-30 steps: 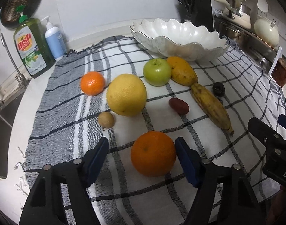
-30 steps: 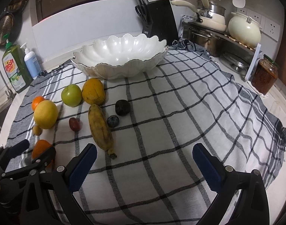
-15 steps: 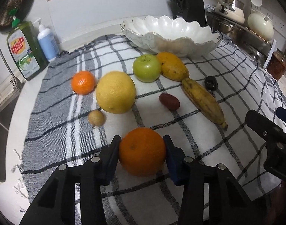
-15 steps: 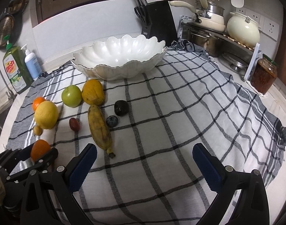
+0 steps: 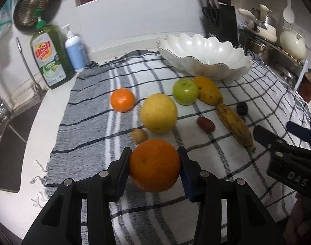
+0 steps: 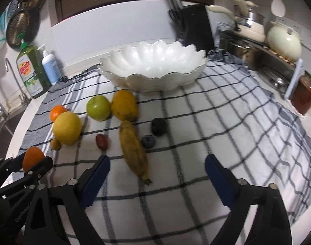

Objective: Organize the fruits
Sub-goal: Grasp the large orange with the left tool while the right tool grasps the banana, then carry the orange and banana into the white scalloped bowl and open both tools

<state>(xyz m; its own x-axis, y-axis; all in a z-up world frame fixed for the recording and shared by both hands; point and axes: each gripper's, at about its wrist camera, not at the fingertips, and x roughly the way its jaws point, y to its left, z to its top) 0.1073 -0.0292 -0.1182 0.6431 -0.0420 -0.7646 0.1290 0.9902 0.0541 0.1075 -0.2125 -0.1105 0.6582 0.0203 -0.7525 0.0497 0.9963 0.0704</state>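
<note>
My left gripper [image 5: 154, 164] is shut on a large orange [image 5: 154, 165] and holds it just above the checked cloth [image 5: 90, 110]; it also shows in the right wrist view [image 6: 32, 158]. My right gripper [image 6: 156, 178] is open and empty, over the cloth near the banana [image 6: 134, 149]. On the cloth lie a yellow grapefruit [image 5: 158, 116], a small orange [image 5: 122, 100], a green apple [image 5: 185, 91], a mango [image 5: 209, 90], a red plum [image 5: 205, 124], a small brown fruit [image 5: 139, 135] and two dark fruits [image 6: 159, 126]. The white scalloped bowl [image 6: 155, 65] is empty behind them.
Dish soap [image 5: 50, 56] and a pump bottle [image 5: 75, 50] stand at the back left by the sink tap [image 5: 26, 69]. A knife block [image 6: 193, 25], pots [image 6: 284, 42] and a jar [image 6: 303, 96] line the back right.
My left gripper closed on the large orange and lifted it slightly off the cloth. The right gripper moved a little forward, staying open.
</note>
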